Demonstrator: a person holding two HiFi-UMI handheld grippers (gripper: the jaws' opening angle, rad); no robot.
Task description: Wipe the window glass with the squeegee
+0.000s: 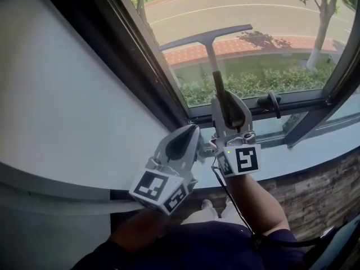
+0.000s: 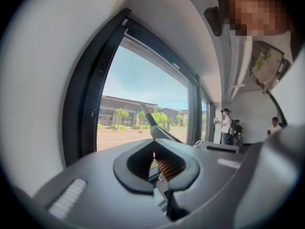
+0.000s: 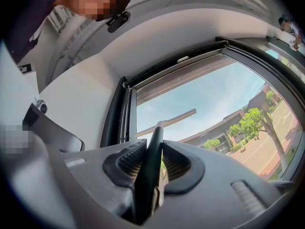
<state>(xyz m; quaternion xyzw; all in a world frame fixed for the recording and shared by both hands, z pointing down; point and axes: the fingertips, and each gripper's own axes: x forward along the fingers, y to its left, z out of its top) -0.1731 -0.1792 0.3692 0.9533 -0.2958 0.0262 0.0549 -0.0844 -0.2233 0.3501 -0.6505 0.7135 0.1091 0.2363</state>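
Left gripper (image 1: 188,136) sits nearest, low by the person's lap, tip pointed toward the bottom left corner of the window frame (image 1: 140,66). Its own view shows the jaws clenched together with nothing between the ribbed pads; it plays no part in the wipe.

Right gripper (image 1: 228,108) is just beside it, above the sill (image 1: 315,151). Its jaws are clamped on the dark handle of the squeegee (image 1: 211,55), which runs up between the pads.

The squeegee's blade lies crosswise on the window glass (image 1: 264,10), slightly tilted. Its left end is close to the left edge of the frame, and its right end is well short of the right edge. Contact looks likely, but I cannot confirm the rubber is pressed flat.

Progress (judgement):
- Tool is grasped and set to the pane, so a stroke appears to be in hand.
- No water, foam or streak shows on the glass, so the wiped area cannot be read off.
- The pane right of the blade, toward the window latch (image 1: 273,103), looks left to do.
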